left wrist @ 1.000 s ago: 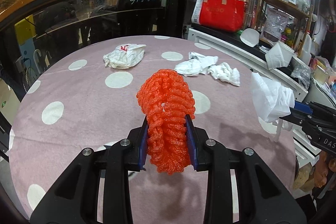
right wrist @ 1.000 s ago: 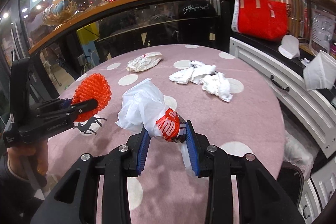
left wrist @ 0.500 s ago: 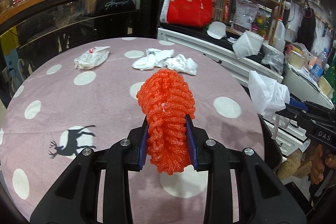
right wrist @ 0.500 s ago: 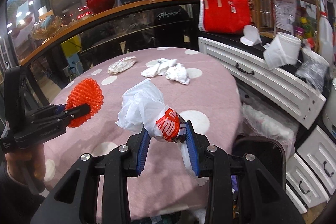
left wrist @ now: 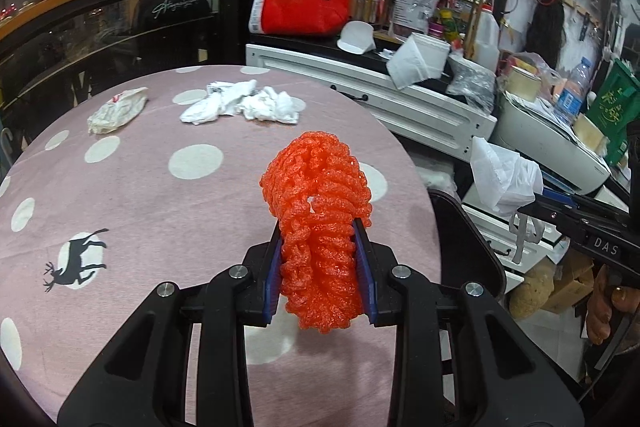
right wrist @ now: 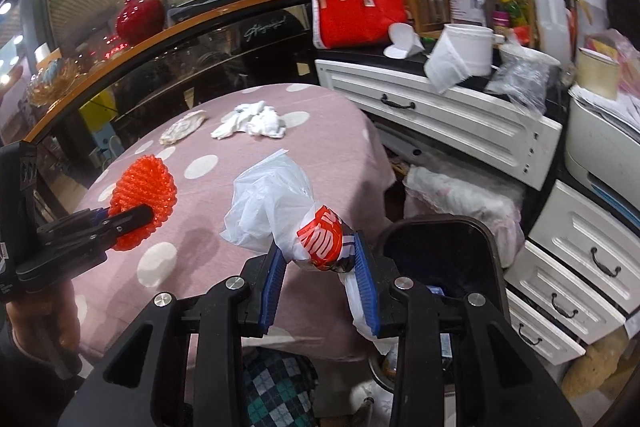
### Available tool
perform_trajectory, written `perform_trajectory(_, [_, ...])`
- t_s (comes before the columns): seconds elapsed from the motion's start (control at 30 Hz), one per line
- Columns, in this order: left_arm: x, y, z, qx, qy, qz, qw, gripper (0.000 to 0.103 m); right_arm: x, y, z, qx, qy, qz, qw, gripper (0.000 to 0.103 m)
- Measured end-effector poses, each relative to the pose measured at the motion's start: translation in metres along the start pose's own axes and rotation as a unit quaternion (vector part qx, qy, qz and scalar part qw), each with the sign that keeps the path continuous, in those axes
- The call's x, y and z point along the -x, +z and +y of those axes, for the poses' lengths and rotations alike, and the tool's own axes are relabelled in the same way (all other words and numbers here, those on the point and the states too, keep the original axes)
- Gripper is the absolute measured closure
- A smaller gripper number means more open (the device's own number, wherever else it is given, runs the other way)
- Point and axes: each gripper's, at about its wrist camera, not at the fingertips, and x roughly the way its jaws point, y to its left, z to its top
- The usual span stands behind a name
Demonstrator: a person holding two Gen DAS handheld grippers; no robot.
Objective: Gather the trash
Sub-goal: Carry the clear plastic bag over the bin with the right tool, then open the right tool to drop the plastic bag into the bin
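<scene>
Orange foam netting (left wrist: 318, 227) sits clamped in left gripper (left wrist: 318, 267); right gripper (right wrist: 318, 267) pinches white plastic bag (right wrist: 272, 203).

Both grippers (left wrist: 318, 267) (right wrist: 318, 277) swung right — dark bin (right wrist: 440, 251) now below.

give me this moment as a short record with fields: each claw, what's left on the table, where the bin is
left claw: shut on orange foam net
right claw: shut on white plastic bag with a red-printed part
left on table: crumpled wrapper, two wads of white tissue at the far side
bin: dark, open, on the floor beside the table's right edge, just beyond the right claw
tablecloth: pink with white dots and a deer print
</scene>
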Motion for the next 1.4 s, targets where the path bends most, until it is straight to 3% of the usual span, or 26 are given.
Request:
perform_trajectory(0.53, [-0.021,0.003,-0.055,-0.038,-0.046,0.017,0.9981,0.071,0.007,-0.032,-0.088,-0.074,-0.088,0.013,0.993,0.070])
perform_trajectory(0.77, [-0.034,0.007,-0.086,-0.066,-0.070,0.025,0.9950,0.071,-0.027,-0.048,-0.119,-0.110,-0.090,0.059,0.988,0.070])
perform_trajectory(1.4, [-0.104,-0.013,-0.160,-0.122,-0.112,0.106,0.9805,0.071,-0.102,-0.110,-0.172,-0.200,-0.092,0.161,0.962,0.066])
